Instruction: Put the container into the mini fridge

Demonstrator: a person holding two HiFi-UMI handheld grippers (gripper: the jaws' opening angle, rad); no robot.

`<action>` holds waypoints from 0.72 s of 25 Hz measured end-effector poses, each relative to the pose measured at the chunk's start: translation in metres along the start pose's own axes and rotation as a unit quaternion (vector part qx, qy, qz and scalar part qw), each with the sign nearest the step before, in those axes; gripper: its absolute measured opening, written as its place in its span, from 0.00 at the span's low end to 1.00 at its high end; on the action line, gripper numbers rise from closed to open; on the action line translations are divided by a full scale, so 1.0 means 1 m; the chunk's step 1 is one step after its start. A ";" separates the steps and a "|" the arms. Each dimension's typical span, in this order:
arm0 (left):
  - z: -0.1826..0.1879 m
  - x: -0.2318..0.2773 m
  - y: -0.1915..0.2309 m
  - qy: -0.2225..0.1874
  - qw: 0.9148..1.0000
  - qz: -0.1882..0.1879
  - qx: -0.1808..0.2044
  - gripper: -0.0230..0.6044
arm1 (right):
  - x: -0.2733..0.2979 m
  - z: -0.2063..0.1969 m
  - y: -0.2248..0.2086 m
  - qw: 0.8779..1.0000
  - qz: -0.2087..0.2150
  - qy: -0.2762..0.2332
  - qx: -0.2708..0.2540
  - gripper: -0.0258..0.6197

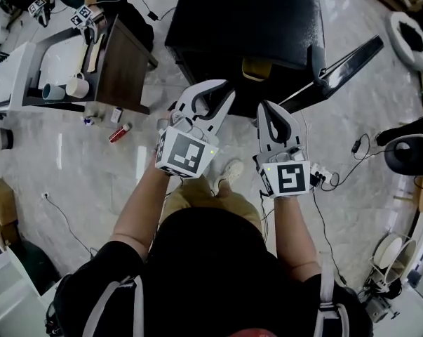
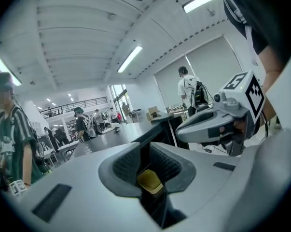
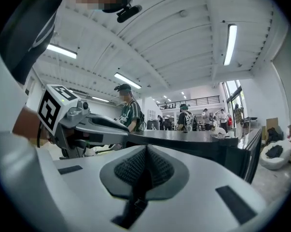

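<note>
The black mini fridge stands ahead of me with its door swung open to the right. A yellow container sits inside at the front of the opening. My left gripper hovers just left of it, jaws slightly open with nothing between them; in the left gripper view the container shows through the gap of the left gripper. My right gripper is shut and empty, just in front of the opening. In the right gripper view the right gripper has its pads pressed together before the fridge top.
A low table at the left holds two mugs. A red item lies on the floor near it. Another person's grippers work at the top left. Cables trail on the right. My shoe is below the grippers.
</note>
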State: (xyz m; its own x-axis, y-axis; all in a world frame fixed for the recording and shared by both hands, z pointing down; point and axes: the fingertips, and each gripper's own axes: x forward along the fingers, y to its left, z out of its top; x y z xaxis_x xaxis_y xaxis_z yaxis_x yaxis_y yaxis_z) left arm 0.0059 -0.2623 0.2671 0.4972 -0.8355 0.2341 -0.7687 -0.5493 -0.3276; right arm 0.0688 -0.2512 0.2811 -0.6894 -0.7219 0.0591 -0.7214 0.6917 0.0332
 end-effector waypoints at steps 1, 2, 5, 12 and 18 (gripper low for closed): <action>0.008 -0.005 0.004 -0.010 1.000 0.004 -0.005 0.15 | 0.000 0.005 0.003 1.000 0.000 -0.001 -0.004 0.10; 0.015 -0.010 0.008 -0.020 1.000 0.010 -0.007 0.15 | 0.001 0.010 0.005 1.000 0.000 -0.003 -0.008 0.10; 0.031 -0.023 0.018 -0.047 0.999 0.025 -0.003 0.15 | 0.004 0.026 0.013 1.000 -0.005 -0.011 -0.020 0.10; 0.052 -0.056 0.021 -0.097 0.995 -0.013 -0.016 0.14 | 0.003 0.056 0.035 0.999 -0.040 -0.022 -0.027 0.10; 0.063 -0.102 0.046 -0.133 0.991 0.029 -0.006 0.08 | -0.002 0.076 0.070 0.997 -0.056 -0.027 -0.041 0.10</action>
State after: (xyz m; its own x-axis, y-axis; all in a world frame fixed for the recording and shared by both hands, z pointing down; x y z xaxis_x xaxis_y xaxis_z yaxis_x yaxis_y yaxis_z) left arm -0.0548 -0.2034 0.1707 0.5399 -0.8410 -0.0355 -0.8029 -0.5019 -0.3215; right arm 0.0148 -0.2031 0.2075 -0.6085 -0.7936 -0.0026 -0.7881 0.6039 0.1189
